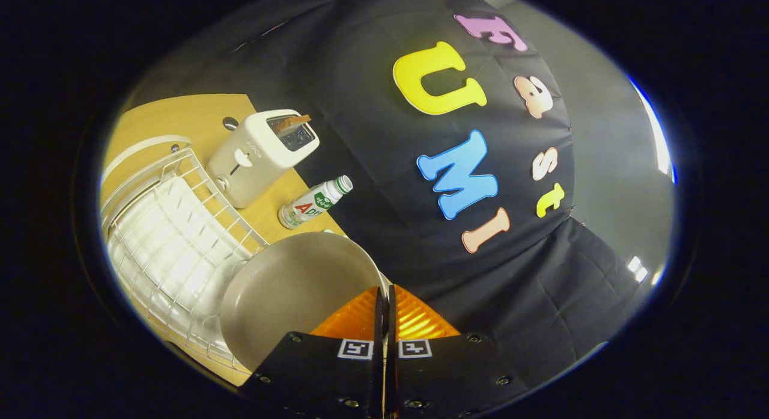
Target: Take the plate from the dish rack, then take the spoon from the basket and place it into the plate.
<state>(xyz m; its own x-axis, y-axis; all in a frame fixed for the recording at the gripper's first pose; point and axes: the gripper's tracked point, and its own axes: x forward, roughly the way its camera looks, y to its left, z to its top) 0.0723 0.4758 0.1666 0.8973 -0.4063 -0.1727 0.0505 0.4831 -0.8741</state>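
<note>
A pale grey plate (288,287) hangs tilted over the near end of the white wire dish rack (174,238), its hollow face toward me. My gripper (384,299) is shut on the plate's rim, with both fingers pressed close together on its edge. The plate's lower part is hidden behind the gripper body. The whole view is tipped, so the wooden table (180,115) slants away beyond the rack.
A white toaster (258,154) with a slice of toast in its slot stands just beyond the rack. A small white bottle (313,202) with a green cap lies on the table beside it. The black cloth wall rises right behind them.
</note>
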